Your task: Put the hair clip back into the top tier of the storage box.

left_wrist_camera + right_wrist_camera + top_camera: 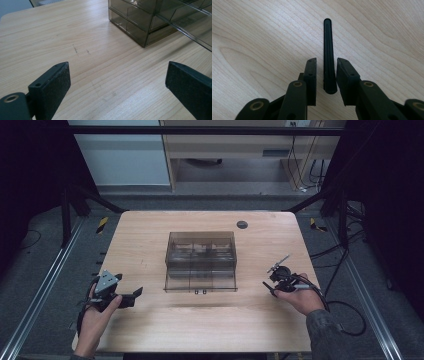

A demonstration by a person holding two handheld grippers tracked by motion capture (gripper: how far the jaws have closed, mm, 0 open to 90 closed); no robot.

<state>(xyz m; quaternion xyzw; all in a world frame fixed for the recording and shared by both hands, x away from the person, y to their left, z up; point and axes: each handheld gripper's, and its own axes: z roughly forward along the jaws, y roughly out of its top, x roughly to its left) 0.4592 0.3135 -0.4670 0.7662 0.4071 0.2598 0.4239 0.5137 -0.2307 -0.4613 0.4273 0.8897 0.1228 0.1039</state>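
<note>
Black slim stick (pixel 328 55) is lying on wooden table (pixel 150 330) near its right edge, right gripper (pixel 325 82) straddling it half-closed, pads not pressing yet, left gripper (pixel 117 85) gaping empty.

A pale wooden surface (pixel 150 330) is carrying a smoky clear drawer box (pixel 201 261) at its middle, and a slim black stick (pixel 329 53) is lying flat near its right edge.

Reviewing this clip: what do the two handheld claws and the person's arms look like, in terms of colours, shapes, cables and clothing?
Both claws are black. The left claw carries a grey three-cornered plate on top; its fingers are flat rectangular blocks with rough dark pads and brass-coloured pivot rivets. The right claw has slim black linkages with the same rivets, and a black cable trails from it. The right arm wears a grey-green sleeve.
</note>
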